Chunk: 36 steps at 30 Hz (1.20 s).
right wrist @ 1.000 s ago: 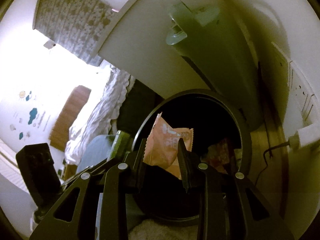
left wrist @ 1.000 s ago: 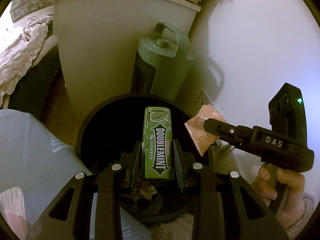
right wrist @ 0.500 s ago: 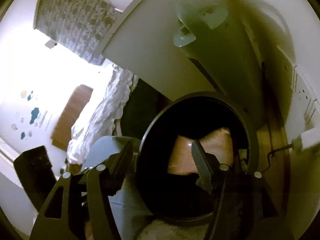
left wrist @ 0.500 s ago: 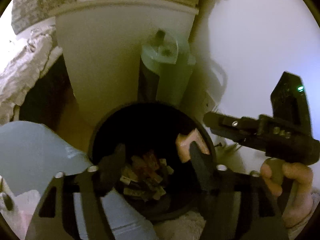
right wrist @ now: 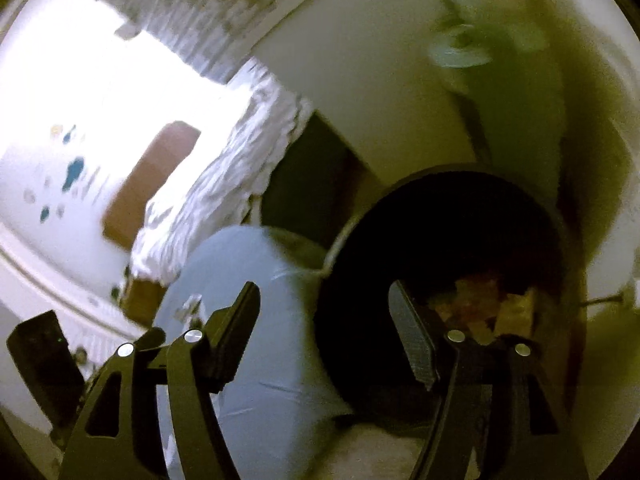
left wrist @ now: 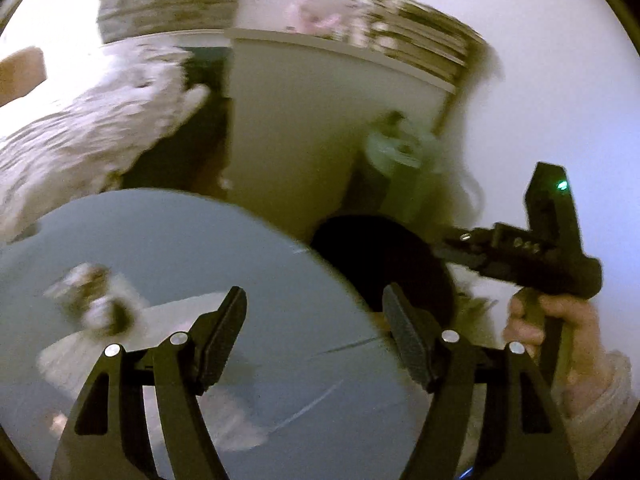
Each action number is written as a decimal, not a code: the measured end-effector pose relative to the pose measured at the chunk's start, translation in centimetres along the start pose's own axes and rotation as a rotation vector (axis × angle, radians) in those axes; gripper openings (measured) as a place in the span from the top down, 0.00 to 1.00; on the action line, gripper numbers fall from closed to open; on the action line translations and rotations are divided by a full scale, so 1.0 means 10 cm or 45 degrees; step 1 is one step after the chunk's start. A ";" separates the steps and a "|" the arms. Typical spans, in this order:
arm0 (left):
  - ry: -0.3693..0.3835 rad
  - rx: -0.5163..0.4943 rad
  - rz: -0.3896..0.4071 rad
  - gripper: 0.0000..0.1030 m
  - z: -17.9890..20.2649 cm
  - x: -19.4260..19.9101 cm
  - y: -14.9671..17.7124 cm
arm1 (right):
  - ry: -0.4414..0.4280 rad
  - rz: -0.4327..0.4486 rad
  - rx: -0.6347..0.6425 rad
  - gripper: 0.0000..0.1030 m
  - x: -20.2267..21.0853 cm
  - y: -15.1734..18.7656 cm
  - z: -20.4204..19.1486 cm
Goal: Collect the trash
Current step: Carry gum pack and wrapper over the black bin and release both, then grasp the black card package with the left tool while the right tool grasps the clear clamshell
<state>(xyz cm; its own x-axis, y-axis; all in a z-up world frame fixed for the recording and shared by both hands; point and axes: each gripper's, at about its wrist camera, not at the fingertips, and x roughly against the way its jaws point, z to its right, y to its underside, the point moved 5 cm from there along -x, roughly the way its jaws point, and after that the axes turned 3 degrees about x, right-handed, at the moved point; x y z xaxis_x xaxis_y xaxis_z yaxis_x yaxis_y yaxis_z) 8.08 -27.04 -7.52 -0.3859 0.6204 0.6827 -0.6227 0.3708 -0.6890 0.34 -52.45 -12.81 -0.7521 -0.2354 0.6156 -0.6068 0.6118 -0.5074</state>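
Black bin (right wrist: 440, 216) is the landmark. Wrappers (right wrist: 480, 312) lie at its bottom, so this trash is in. Left gripper (left wrist: 314, 334), beside the bin over the blue surface (left wrist: 180, 248), gapes empty. Right gripper (right wrist: 326, 322), at the rim, is opening with nothing between its jaws.

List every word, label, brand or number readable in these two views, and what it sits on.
None can be read.
Right gripper: raised markings on its body, too blurred to read.
Trash in the black bin: wrappers show no legible print.
Books on the cabinet: blurred.
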 end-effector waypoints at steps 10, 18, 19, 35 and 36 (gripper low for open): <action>-0.177 0.292 -0.005 0.32 -1.70 0.24 0.05 | -0.024 -0.254 0.543 0.35 -0.78 0.34 -1.51; -0.238 0.105 -0.189 0.43 -2.07 -0.42 -0.05 | 0.052 -0.382 0.942 0.40 -1.46 0.71 -2.22; -0.227 0.077 -0.204 0.44 -2.06 -0.48 -0.05 | 0.067 -0.400 0.985 0.41 -1.55 0.76 -2.24; -0.142 0.097 -0.173 0.61 -2.28 -0.40 -0.07 | 0.099 -0.574 1.258 0.50 -2.47 1.09 -2.67; -0.132 0.099 -0.176 0.61 -2.27 -0.39 -0.08 | 0.100 -0.575 1.255 0.50 -2.47 1.09 -2.66</action>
<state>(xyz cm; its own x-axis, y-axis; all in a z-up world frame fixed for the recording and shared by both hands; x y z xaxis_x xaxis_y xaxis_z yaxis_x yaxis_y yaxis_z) 25.54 -14.03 -15.19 -0.3587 0.4909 0.7939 -0.7239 0.3907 -0.5686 19.18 -19.91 -17.51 -0.4103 -0.2162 0.8860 -0.7894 -0.4024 -0.4637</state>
